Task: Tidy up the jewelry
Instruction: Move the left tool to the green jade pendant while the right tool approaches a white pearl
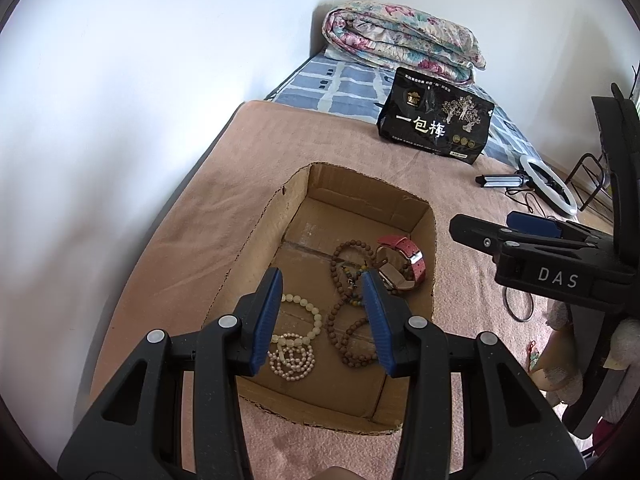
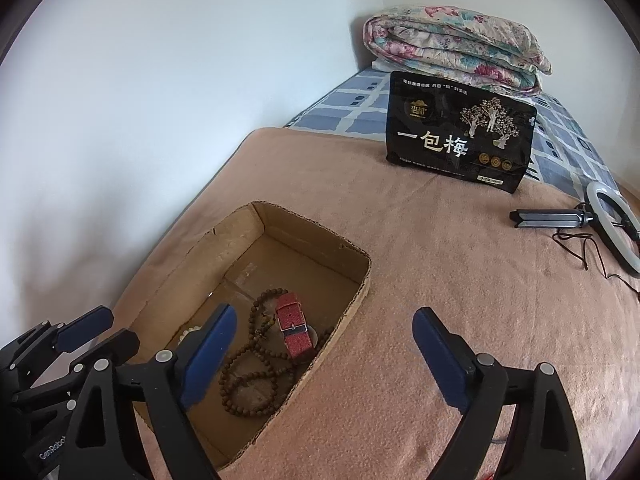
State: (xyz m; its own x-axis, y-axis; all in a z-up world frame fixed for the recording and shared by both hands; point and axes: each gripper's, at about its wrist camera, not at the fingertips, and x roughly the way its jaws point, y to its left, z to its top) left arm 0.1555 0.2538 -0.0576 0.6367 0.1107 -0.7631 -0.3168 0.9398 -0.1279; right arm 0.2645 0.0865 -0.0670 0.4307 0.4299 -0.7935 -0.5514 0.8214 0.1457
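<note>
- The right tool (image 2: 320, 356) hangs at six o'clock with its blue-padded jaws spread wide and nothing between them.
- The open brown cardboard box (image 2: 352, 302) lies at seven o'clock on the pink blanket (image 2: 440, 264).
- The red-strapped wristwatch (image 2: 294, 330) lies inside, touching the brown wooden bead strand (image 2: 248, 390).
- The black snack pouch (image 2: 460, 132) stands at one o'clock.

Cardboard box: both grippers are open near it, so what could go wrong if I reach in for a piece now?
In the cardboard box, the brown bead strands overlap, so a pinch by the left gripper may drag several. The pink watch lies against them and could shift. The thin ring on the blanket could be missed.
</note>
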